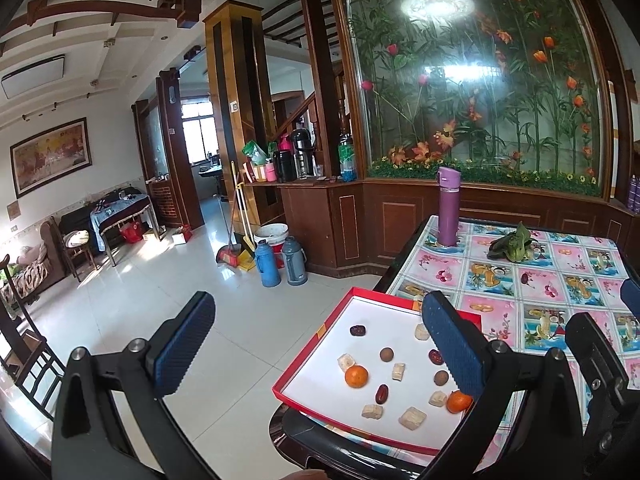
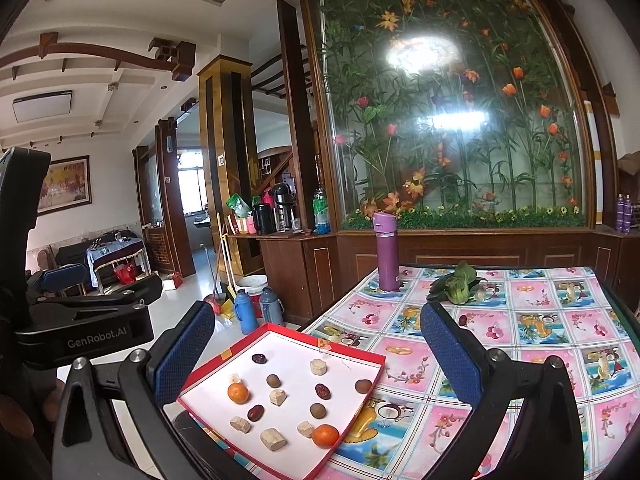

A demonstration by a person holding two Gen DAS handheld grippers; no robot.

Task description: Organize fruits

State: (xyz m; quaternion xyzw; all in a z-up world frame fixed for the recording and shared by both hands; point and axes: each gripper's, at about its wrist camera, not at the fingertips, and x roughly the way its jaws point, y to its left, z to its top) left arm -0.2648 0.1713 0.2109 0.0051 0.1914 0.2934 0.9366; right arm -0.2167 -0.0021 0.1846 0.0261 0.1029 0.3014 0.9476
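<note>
A red-rimmed tray point(image 1: 384, 320) with a white floor lies on the table's near left corner. In it are two oranges point(image 1: 356, 376) point(image 1: 459, 402), dark red dates point(image 1: 357, 330), brown longans point(image 1: 386, 354) and several beige pastry pieces point(image 1: 412, 418). My left gripper point(image 1: 320, 346) hovers open above the tray's near side, nothing between its fingers. In the right wrist view the same tray point(image 2: 292, 350) holds the oranges point(image 2: 238, 393) point(image 2: 325, 435). My right gripper point(image 2: 318, 356) is open and empty over it. One loose date point(image 2: 463, 320) lies on the cloth.
The table point(image 1: 560, 280) has a fruit-print cloth. At its far side stand a purple bottle point(image 1: 448, 208) and a bunch of leafy greens point(image 1: 514, 246). Left of the table is tiled floor with two thermos jugs point(image 1: 280, 260), a broom and chairs.
</note>
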